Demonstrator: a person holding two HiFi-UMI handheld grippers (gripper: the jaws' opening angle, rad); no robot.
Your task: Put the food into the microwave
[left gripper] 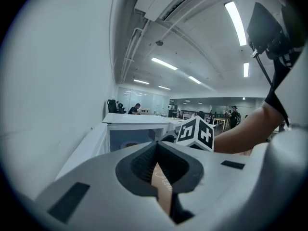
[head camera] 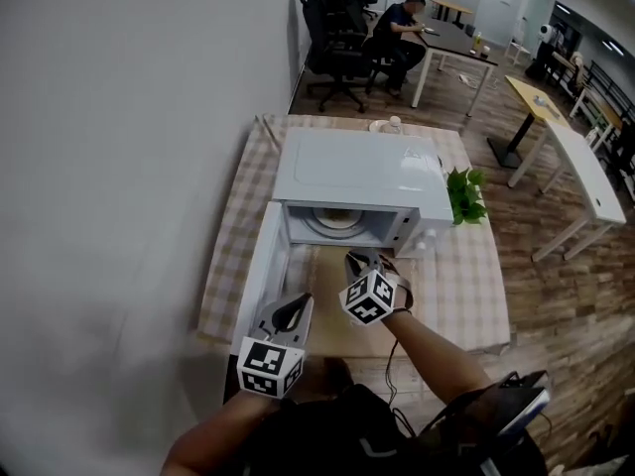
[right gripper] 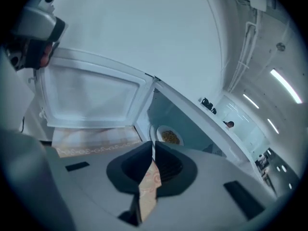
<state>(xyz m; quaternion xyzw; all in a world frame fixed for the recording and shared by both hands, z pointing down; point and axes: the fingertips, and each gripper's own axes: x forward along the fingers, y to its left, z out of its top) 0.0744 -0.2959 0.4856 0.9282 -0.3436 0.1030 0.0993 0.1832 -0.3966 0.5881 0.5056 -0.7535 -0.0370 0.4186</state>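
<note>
A white microwave stands on the checked table with its door swung open to the left. Inside, on the turntable, sits a plate of food, which the right gripper view shows as a white plate with brownish food. My right gripper hovers just in front of the opening, shut with nothing between its fingers. Beside the open door's lower end, at the table's near edge, my left gripper is also shut and empty. The left gripper view catches the right gripper's marker cube.
A tan patterned placemat lies in front of the microwave. A green plant stands at its right and a small bottle behind it. The wall runs close on the left. A person sits at a far desk.
</note>
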